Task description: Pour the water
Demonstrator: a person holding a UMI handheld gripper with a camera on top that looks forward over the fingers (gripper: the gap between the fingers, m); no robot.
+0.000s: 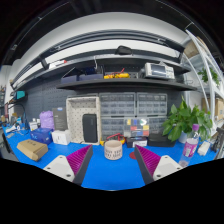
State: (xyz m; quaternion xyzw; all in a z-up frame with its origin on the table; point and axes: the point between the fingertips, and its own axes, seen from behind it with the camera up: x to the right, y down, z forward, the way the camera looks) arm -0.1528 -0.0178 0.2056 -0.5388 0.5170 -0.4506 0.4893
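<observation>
- Gripper view: the gripper [113, 163] hangs over a bright blue table top [110, 178], its two fingers spread wide with nothing between the magenta pads [77, 158].
- Just ahead of the fingers, centred in the gap but beyond the tips, a small cream-coloured round cup with a dark band [113, 149] stands upright on the blue surface, not touched by either finger.
- Behind the cup, a low cluster of small colourful items [128, 136] sits on the table; too small to tell what each one is.
- Off to the right, a leafy green potted plant [183, 120] rises beside a dark flat tray-like object [160, 139], and nearer the right finger stands a pale pink tumbler-shaped container [189, 148].
- To the left, a tan woven oblong basket [32, 149] lies on the table, with a white boxy object [61, 137] and a purple container [47, 120] behind it.
- Further back, a black upright rectangular panel [90, 127] stands in front of a grey cabinet of small drawers [133, 107].
- Above it all runs a dark shelf [120, 83] carrying a white boxy appliance [159, 71] and some small orange and yellow bits that I cannot identify.
- No water is visible in the cup from this angle; its inside cannot be seen.
</observation>
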